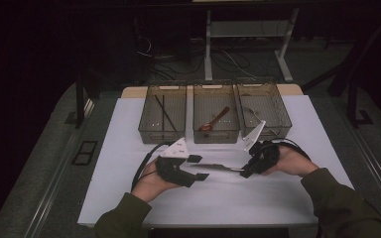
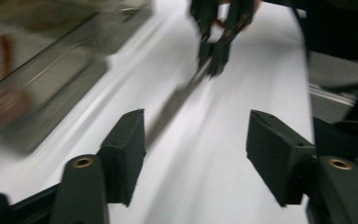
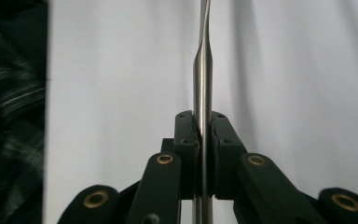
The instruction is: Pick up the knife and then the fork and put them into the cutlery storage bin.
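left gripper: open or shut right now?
Open. In the left gripper view its fingers stand wide apart over the white table, nothing between them. The metal utensil is clamped in the right gripper instead.

Light: the room is dark; brightness falls mostly on the white worktop (image 1: 129, 193).
Floor: grey floor (image 1: 39, 168) lies on both sides of the worktop.
Far side: black cables (image 1: 163, 62) lie loose on the floor beyond the worktop's far edge.
Furniture: the white legs of a table frame (image 1: 208, 47) stand behind those cables.
Left side: a dark post (image 1: 80, 101) stands near the worktop's far left corner.
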The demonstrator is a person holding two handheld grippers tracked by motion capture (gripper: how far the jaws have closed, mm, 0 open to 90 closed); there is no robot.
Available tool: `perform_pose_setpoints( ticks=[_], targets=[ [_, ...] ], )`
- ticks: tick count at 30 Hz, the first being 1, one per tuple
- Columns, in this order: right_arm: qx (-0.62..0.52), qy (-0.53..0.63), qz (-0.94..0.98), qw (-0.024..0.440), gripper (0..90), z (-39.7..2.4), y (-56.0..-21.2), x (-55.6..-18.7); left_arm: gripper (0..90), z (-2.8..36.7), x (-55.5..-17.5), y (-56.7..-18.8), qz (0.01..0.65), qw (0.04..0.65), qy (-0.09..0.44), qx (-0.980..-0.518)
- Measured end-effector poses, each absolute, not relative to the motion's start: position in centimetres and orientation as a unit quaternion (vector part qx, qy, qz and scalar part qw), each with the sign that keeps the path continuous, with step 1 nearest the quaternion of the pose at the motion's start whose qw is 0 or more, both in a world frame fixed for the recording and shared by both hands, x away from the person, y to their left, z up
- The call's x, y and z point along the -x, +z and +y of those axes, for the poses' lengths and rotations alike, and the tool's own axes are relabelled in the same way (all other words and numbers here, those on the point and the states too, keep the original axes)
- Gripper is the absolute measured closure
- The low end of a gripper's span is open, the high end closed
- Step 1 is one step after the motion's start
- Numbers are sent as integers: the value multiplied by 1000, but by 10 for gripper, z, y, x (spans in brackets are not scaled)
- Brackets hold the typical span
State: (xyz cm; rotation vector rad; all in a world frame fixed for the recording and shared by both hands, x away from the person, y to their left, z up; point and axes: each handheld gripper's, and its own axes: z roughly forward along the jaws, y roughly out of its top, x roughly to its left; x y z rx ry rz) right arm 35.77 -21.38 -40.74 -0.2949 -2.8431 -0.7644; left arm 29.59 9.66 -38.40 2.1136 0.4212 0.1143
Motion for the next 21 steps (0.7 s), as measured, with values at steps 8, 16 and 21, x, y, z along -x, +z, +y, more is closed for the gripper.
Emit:
perform_pose_setpoints(
  ticks=[8, 16, 21],
  targets=[
    [171, -290, -941, 46, 824, -245, -399, -369, 263, 135, -285, -400, 256, 475, 75, -839],
    [210, -315, -926, 13, 825, -262, -387, -378, 170, 149, -274, -419, 295, 465, 95, -829],
    [246, -330, -911, -10, 825, -272, -375, -383, 131, 151, -274, -424, 300, 461, 106, -828]
  ],
)
